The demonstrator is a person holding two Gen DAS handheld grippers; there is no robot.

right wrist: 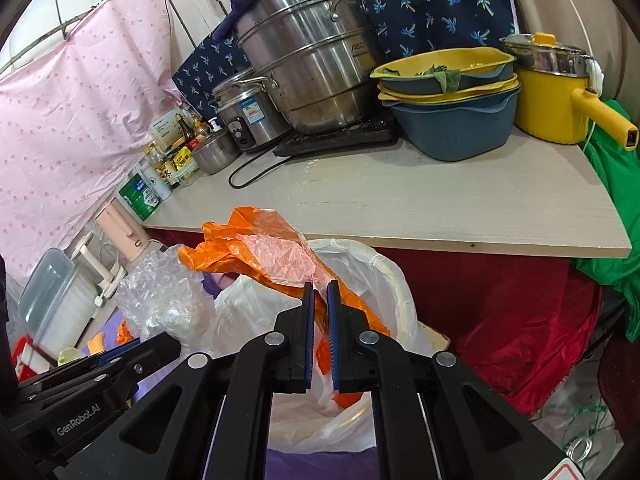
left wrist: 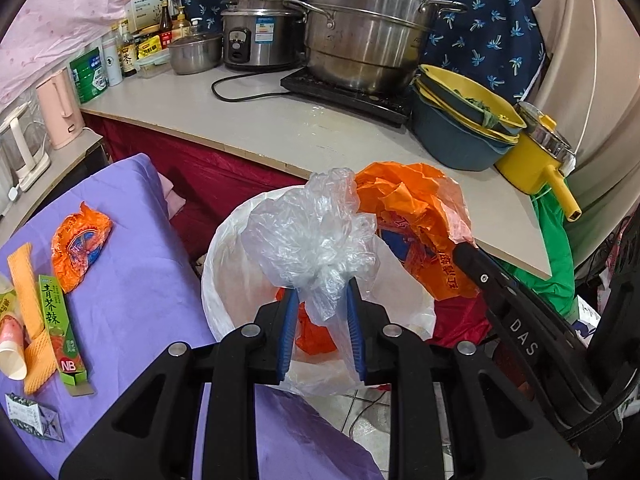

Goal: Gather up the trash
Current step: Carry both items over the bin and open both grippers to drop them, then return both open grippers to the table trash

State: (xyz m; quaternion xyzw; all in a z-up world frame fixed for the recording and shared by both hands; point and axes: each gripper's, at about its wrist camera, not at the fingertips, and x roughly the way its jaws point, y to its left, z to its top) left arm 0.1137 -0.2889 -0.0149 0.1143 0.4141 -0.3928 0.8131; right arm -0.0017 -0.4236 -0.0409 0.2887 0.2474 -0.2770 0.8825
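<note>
My left gripper (left wrist: 322, 286) is shut on a crumpled clear plastic bag (left wrist: 312, 236) and holds it over a white-lined trash bin (left wrist: 224, 280). My right gripper (right wrist: 319, 290) is shut on an orange plastic bag (right wrist: 260, 252), also over the bin (right wrist: 384, 272); that bag shows in the left wrist view (left wrist: 412, 220) beside the clear one. The clear bag shows in the right wrist view (right wrist: 160, 296). More trash lies on the purple cloth (left wrist: 132, 304): an orange wrapper (left wrist: 80, 240), a green box (left wrist: 62, 332), orange foam netting (left wrist: 28, 292) and a paper cup (left wrist: 10, 348).
A counter (left wrist: 280, 128) behind the bin carries a large steel steamer pot (left wrist: 368, 28), a rice cooker (left wrist: 256, 36), stacked blue and yellow basins (left wrist: 460, 120), a yellow pot (left wrist: 536, 156) and bottles. Red cloth hangs below the counter. A pink kettle (left wrist: 60, 108) stands at left.
</note>
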